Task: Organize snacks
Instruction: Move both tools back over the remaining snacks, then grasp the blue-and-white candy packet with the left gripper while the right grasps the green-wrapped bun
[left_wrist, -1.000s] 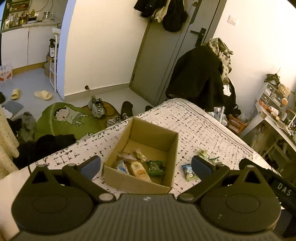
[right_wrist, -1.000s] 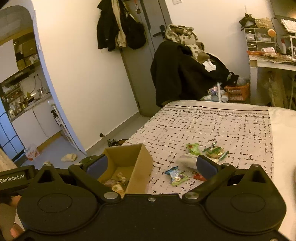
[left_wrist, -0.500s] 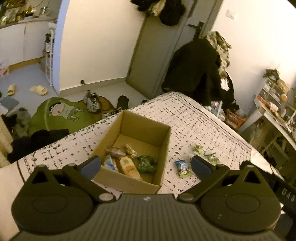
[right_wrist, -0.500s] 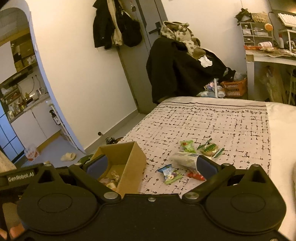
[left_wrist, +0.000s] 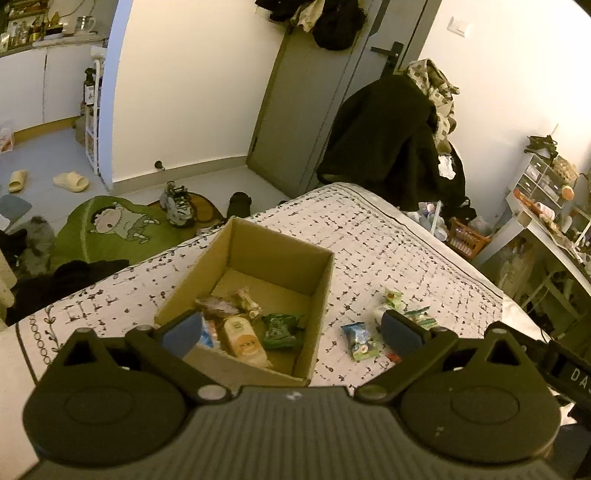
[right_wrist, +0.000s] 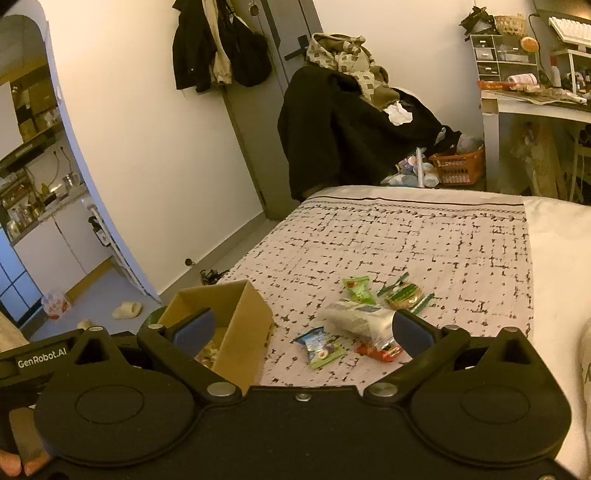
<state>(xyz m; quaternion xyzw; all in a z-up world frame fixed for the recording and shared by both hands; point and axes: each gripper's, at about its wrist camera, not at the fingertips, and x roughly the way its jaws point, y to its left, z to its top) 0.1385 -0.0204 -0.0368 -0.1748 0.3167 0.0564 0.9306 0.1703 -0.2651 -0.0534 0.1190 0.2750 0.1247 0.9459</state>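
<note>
Here, one patterned bedspread (right_wrist: 424, 240) is seen, with one open cardboard box (left_wrist: 317, 295) set on it. Four or five snack packets are counted inside the box, among them a green packet (left_wrist: 280, 326). Five more are scattered just beside it, including a blue-green packet (right_wrist: 321, 347). The left gripper (left_wrist: 291, 328) and right gripper (right_wrist: 302, 326) are both held spread wide, nothing grasped.
</note>
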